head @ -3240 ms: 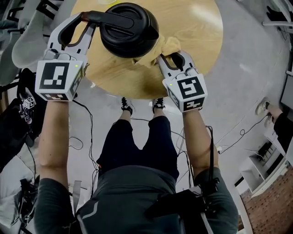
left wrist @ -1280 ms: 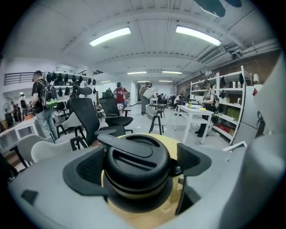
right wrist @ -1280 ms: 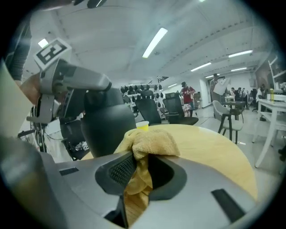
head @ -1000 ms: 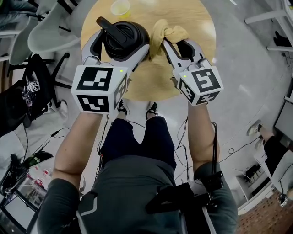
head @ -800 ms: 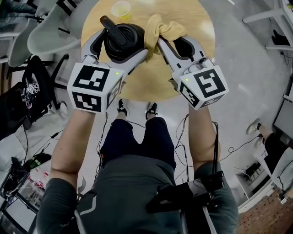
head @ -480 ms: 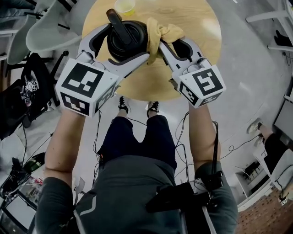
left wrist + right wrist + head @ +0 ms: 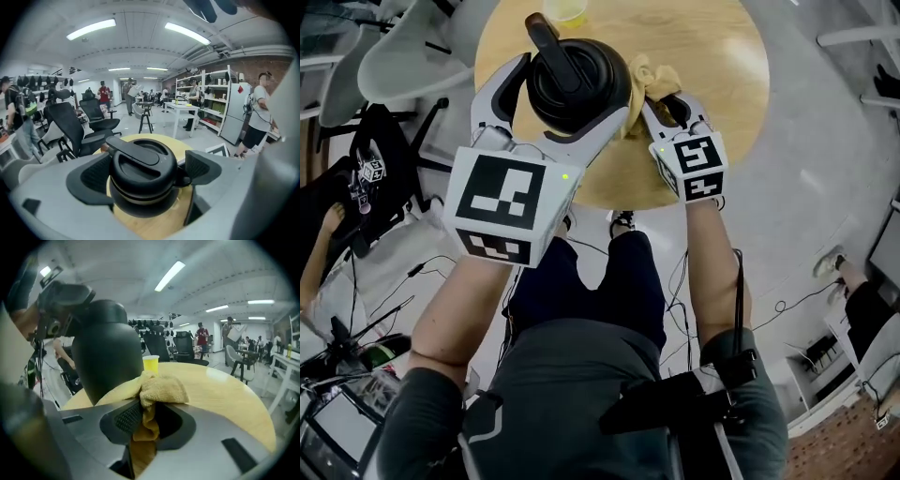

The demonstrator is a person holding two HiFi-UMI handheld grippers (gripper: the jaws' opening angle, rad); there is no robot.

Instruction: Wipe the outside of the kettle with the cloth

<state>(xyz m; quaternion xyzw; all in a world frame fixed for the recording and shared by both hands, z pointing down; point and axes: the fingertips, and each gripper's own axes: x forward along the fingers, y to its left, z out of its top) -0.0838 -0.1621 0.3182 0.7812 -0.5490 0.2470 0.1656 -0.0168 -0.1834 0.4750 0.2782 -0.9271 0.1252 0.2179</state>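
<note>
Head view, starting closest: the person's forearms reach forward over their lap, each ending in a marker cube, the left one (image 7: 511,206) large and near the camera, the right one (image 7: 694,167) smaller and further out. Beyond the cubes, the left gripper (image 7: 572,89) has its jaws closed against opposite sides of the black kettle (image 7: 577,80), which stands upright near the table's near left edge, lid and handle on top. The left gripper view shows the same hold, a ribbed pad (image 7: 93,178) pressed to the kettle's (image 7: 143,173) body on either side. The right gripper (image 7: 661,108) is pinched on a bunched yellow cloth (image 7: 649,80), which lies against the kettle's right flank. In the right gripper view the cloth (image 7: 154,390) sits squeezed between the pads with its bulk spilling over the tips, just beside the dark kettle wall (image 7: 105,348). Both rest over a round wooden table (image 7: 712,56). Past the kettle a yellow cup (image 7: 565,9) stands on the far side. Office chairs (image 7: 75,131) stand further back.
</note>
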